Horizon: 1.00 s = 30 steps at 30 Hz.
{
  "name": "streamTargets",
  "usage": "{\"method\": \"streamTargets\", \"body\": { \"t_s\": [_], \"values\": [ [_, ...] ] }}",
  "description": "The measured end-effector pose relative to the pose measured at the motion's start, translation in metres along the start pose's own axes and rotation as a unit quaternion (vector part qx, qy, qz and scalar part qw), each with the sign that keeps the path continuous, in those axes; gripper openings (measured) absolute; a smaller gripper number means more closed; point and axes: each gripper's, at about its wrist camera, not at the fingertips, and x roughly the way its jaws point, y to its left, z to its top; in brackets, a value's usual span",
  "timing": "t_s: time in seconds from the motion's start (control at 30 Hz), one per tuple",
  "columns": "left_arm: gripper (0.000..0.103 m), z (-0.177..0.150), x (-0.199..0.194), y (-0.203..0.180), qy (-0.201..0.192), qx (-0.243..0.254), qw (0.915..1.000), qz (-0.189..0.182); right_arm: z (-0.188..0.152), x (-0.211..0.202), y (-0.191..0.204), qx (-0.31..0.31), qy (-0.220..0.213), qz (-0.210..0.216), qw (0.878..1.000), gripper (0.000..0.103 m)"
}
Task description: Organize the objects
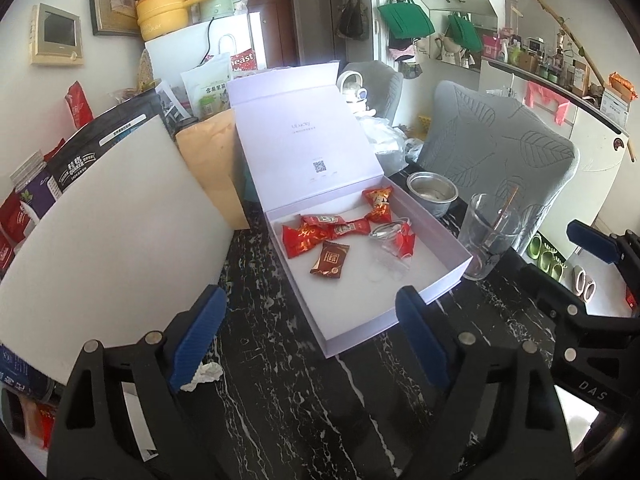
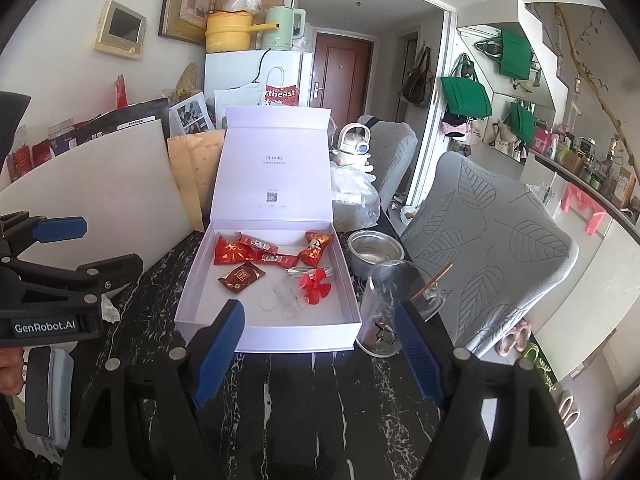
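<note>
Both my claws, left gripper [image 1: 310, 336] and right gripper [image 2: 320, 350], hang spread and empty before the white gift box [image 2: 192, 280] mid-frame, whose light, crinkly candy wrappers [image 2: 236, 251] look slippery, best pinched by twisted ends.

grey leaf-print chair [image 2: 492, 240], green kettle [image 2: 280, 28], fridge [image 2: 240, 72]

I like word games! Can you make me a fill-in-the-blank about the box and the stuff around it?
1. The lid of the white cardboard box is ____.
2. The dark brown snack packet lies ____ the box.
3. The clear drinking glass holds a thin ____.
4. The left gripper and right gripper both hold ____.

Missing words: open; inside; stick; nothing
</note>
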Motion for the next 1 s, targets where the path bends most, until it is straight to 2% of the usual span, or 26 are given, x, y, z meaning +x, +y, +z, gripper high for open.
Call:
{"method": "streamTargets", "body": {
  "t_s": [0.17,0.3,0.5,0.73,0.87,1.0],
  "values": [
    [0.087,-0.019,0.007,0.009,0.017,-0.027,0.9995,-0.002,-0.017,0.005,0.007,0.002,0.01,0.005,1.0,0.078],
    [0.087,-0.037,0.015,0.011,0.026,-0.031,0.999,0.018,-0.032,0.014,0.011,-0.006,0.015,0.008,1.0,0.078],
    [0.087,-0.057,0.015,0.01,0.02,-0.038,0.9988,0.022,-0.05,0.024,0.013,-0.005,0.024,0.007,1.0,0.078],
    [0.087,-0.068,0.015,0.01,0.029,-0.049,0.9982,0.021,-0.062,0.022,0.006,0.015,0.025,-0.001,1.0,0.078],
    [0.087,-0.071,0.018,0.006,0.04,-0.04,0.9976,0.039,-0.064,0.022,0.005,0.011,0.025,-0.004,1.0,0.078],
    [0.087,-0.074,0.021,0.007,0.05,-0.049,0.9973,0.023,-0.063,0.023,0.006,0.008,0.026,-0.005,1.0,0.078]
  ]
}}
